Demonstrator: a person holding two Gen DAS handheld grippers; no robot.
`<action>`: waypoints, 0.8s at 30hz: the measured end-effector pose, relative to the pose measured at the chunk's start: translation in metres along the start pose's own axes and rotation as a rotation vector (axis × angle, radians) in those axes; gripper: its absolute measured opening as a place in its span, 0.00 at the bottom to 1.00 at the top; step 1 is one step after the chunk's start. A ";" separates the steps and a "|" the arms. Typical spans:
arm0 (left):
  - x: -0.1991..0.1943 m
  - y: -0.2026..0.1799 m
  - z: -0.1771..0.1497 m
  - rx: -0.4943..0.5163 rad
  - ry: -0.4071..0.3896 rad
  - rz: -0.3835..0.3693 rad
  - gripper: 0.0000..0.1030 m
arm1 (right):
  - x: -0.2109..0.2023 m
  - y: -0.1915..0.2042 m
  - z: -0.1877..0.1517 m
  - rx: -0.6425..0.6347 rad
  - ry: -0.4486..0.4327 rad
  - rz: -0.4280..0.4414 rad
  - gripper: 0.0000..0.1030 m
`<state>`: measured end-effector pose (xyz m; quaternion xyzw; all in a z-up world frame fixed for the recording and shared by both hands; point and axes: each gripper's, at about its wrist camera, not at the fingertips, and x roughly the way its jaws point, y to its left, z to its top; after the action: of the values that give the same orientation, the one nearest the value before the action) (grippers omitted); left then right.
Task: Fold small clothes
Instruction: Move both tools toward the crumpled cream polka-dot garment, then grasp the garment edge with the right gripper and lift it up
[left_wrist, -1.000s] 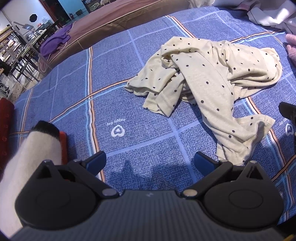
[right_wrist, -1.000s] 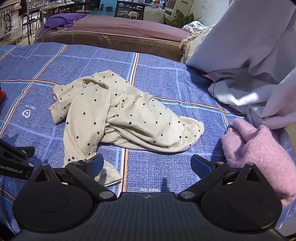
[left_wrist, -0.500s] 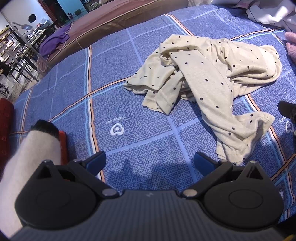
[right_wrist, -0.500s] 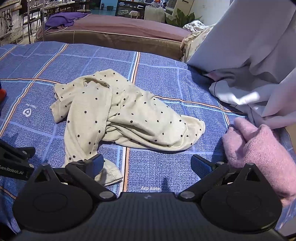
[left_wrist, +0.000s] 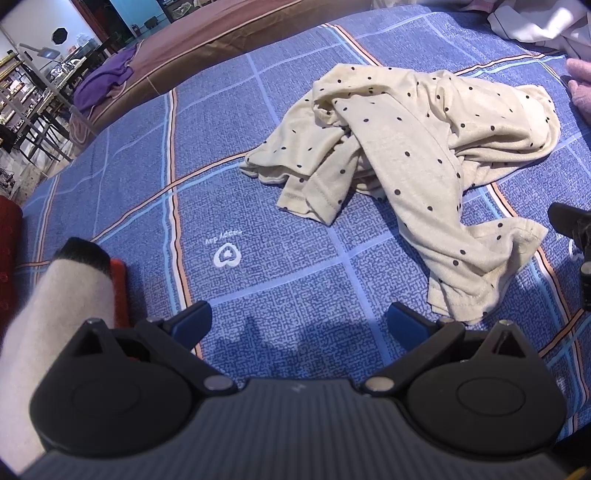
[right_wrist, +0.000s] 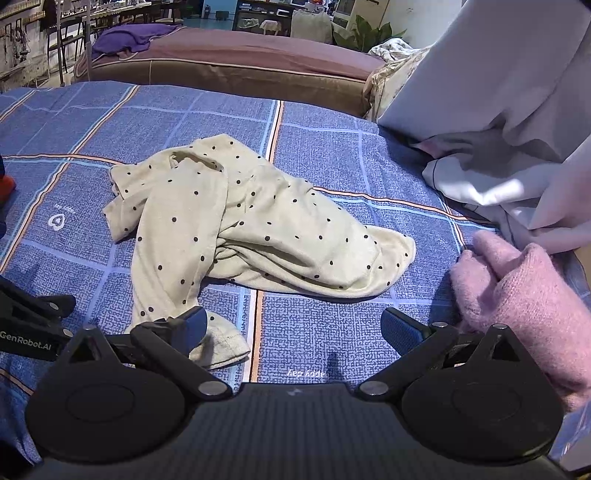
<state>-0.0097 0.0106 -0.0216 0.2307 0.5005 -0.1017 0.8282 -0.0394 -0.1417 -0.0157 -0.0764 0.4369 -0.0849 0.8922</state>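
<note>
The left gripper (left_wrist: 297, 325) hangs low over bare blue plaid bedspread (left_wrist: 147, 155), jaws spread wide and empty, likely so it can come at a hem flat. The right gripper (right_wrist: 293, 328) is likewise spread and empty, its left fingertip just over a cuff of the crumpled cream polka-dot garment (right_wrist: 240, 229), though contact is hard to judge. A pink knit (right_wrist: 517, 291) lies just right.

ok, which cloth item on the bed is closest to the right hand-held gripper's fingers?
The cream polka-dot garment: its hem end lies right at the right hand-held gripper. The pale grey fabric and purple cloth sit farther back.
</note>
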 end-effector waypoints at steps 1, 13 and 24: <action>0.001 0.000 0.000 0.000 0.001 -0.002 1.00 | 0.001 0.000 0.000 -0.001 0.001 0.003 1.00; 0.011 0.011 0.007 -0.044 -0.003 -0.056 1.00 | 0.004 -0.008 -0.004 0.052 -0.045 0.047 1.00; 0.049 0.034 0.032 -0.139 -0.116 -0.101 0.97 | 0.041 -0.027 0.010 0.222 -0.213 0.366 1.00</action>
<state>0.0523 0.0275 -0.0422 0.1409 0.4687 -0.1214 0.8636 -0.0089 -0.1766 -0.0356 0.0940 0.3346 0.0393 0.9368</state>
